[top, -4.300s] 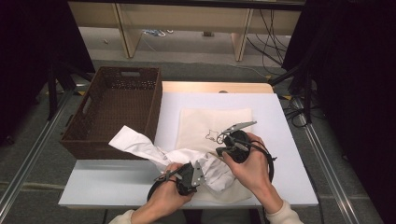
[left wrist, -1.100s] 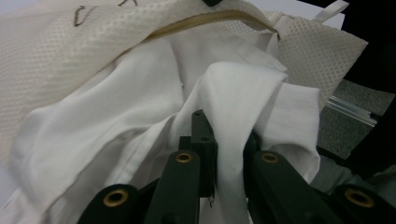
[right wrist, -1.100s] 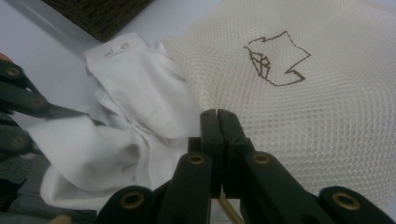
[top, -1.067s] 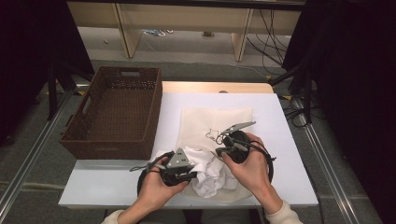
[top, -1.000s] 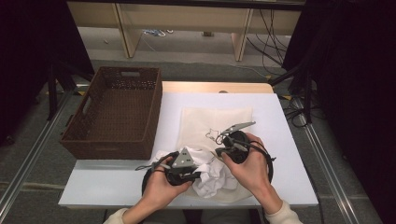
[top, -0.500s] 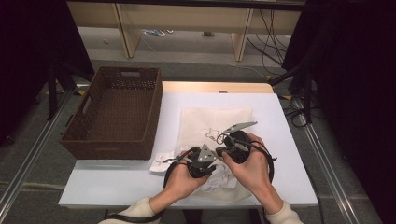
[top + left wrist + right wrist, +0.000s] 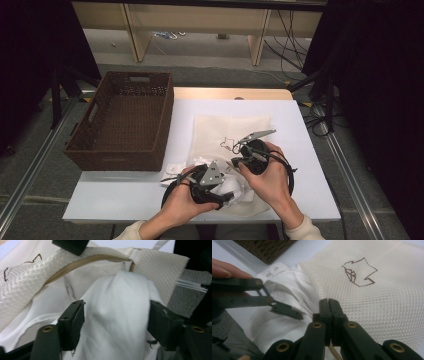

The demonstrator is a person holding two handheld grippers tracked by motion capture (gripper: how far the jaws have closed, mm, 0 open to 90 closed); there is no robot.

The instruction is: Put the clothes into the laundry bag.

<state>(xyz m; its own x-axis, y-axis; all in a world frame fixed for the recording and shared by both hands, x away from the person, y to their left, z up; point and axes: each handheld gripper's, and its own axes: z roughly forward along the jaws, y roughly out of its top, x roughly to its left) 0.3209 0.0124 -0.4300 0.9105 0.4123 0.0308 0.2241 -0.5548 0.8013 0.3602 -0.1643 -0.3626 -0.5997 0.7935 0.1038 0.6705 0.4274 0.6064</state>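
Work in hand is stuffing a white shirt into a cream mesh laundry bag that lies flat on the white table, just right of an empty brown wicker basket. The shirt sits at the bag's near edge, partly inside the mouth and partly bunched on the table in front of it; a buttoned strip of it still lies outside, on the side toward the basket. The left gripper is at the bag's mouth. In the left gripper view its jaws stand well apart with a rounded fold of the shirt between them; the jaws have just been opening, and the pads flank the cloth without pinching it. The tan-lined rim of the bag arches over the shirt in that view. The right gripper is at the upper layer of the bag's opening. In the right gripper view its jaws are pressed fully together on the edge of the mesh, holding that layer up off the shirt. A brown outline drawing is printed on the bag's top face, beyond the right gripper's tips. Both of the person's hands rest low at the table's near edge.
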